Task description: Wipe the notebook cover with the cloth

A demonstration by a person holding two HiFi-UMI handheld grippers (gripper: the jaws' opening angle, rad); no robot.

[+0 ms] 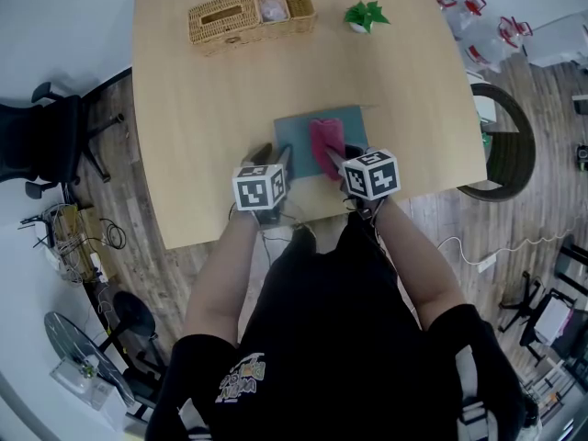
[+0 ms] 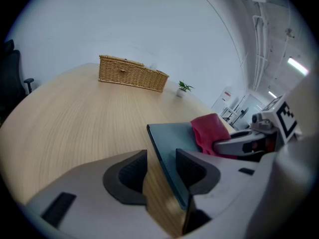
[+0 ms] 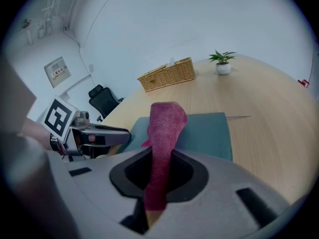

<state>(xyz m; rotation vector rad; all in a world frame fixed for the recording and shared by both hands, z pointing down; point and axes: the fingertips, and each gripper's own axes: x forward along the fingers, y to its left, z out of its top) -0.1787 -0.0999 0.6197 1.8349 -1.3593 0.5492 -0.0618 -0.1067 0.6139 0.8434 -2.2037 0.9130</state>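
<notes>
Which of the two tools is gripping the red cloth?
The right tool, jaws shut on the cloth; the left tool stands open at the edge of the notebook.

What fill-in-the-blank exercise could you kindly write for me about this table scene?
1. The right hand-held gripper is shut on the pink ____.
2. The cloth reaches out over the teal ____.
3. The left hand-held gripper is ____, its jaws astride the notebook edge.
4. Near the wicker basket on the table stands a small potted ____.
Missing words: cloth; notebook; open; plant.
</notes>
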